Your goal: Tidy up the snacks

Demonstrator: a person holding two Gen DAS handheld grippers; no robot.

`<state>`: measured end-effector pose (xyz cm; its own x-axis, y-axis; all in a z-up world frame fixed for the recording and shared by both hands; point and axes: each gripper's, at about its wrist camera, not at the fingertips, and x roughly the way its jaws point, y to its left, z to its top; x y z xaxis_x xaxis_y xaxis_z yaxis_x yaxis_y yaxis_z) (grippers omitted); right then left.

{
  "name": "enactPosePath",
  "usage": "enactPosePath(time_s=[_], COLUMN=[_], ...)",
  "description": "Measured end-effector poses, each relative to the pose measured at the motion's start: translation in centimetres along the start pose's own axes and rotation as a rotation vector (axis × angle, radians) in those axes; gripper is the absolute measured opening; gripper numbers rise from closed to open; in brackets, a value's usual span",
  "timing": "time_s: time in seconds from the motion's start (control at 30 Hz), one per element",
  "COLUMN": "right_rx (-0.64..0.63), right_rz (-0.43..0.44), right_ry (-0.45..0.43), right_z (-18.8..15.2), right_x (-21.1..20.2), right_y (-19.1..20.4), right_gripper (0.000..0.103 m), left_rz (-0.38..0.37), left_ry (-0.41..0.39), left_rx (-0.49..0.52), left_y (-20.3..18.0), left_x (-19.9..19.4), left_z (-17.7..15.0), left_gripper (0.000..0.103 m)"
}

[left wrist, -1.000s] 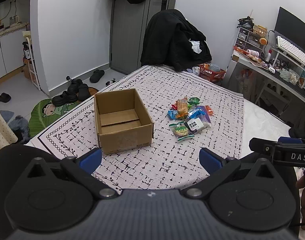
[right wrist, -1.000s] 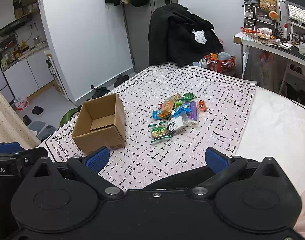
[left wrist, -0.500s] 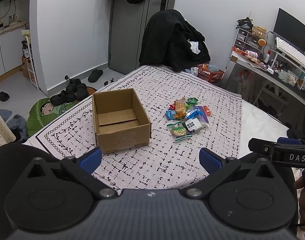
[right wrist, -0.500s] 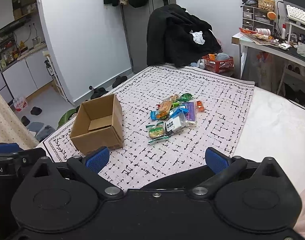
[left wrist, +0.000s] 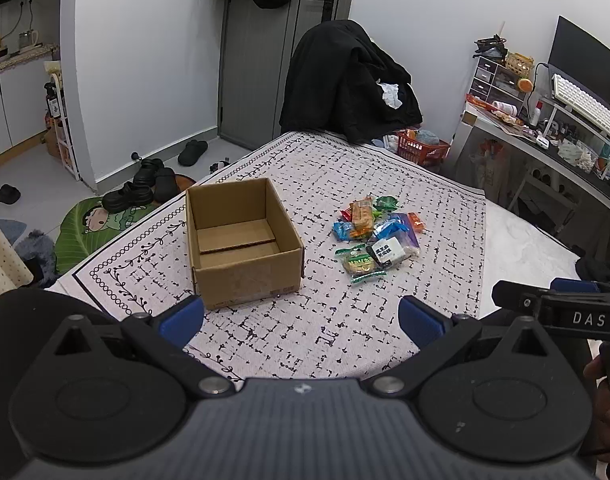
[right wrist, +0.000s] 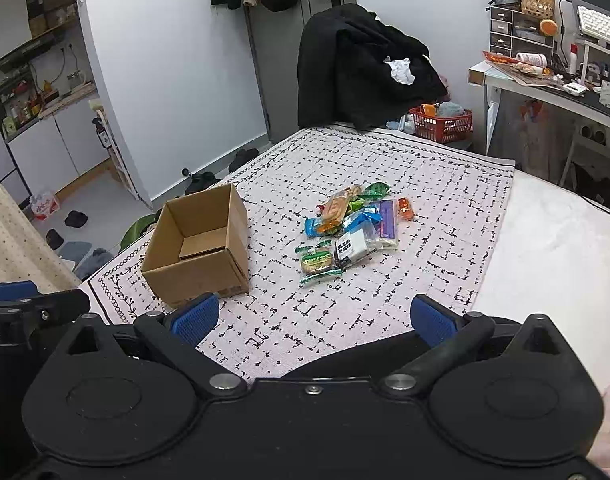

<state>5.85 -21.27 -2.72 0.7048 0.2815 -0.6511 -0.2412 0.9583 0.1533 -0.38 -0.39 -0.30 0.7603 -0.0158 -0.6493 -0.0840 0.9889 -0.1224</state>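
An open, empty cardboard box (left wrist: 241, 240) (right wrist: 199, 244) stands on the patterned cloth (left wrist: 345, 332). To its right lies a pile of wrapped snacks (left wrist: 379, 240) (right wrist: 351, 234): green, blue, orange, purple and one white-labelled pack. My left gripper (left wrist: 301, 316) is open and empty, held short of the box and the pile. My right gripper (right wrist: 315, 318) is open and empty, near the cloth's front edge. Each gripper shows at the side of the other's view.
The cloth covers a white bed (right wrist: 553, 248). A chair draped in black coats (left wrist: 345, 88) stands at the far end, with a red basket (right wrist: 441, 124) beside it. A cluttered desk (left wrist: 565, 148) is at the right. Shoes and a green mat (left wrist: 101, 220) lie on the floor at the left.
Both grippers have moved slightly forward toward the box and the snacks, and stay open. Nothing on the cloth has moved.
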Motion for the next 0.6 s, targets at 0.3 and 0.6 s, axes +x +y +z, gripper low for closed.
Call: enactPosePath(time_s=[0.3, 0.6], right_rx=[0.012, 0.044], right_rz=[-0.006, 0.008], right_ry=[0.018, 0.009], right_z=[0.3, 1.1], right_x=[1.6, 3.0], right_y=[-0.8, -2.1], right_gripper=[0.103, 0.103], left_rz=[-0.001, 0.003], left_ry=[0.016, 0.038], left_rx=[-0.017, -0.029], left_y=[0.3, -0.2], left_x=[1.2, 3.3], left_z=[0.6, 1.2], left_gripper=[0.103, 0.103])
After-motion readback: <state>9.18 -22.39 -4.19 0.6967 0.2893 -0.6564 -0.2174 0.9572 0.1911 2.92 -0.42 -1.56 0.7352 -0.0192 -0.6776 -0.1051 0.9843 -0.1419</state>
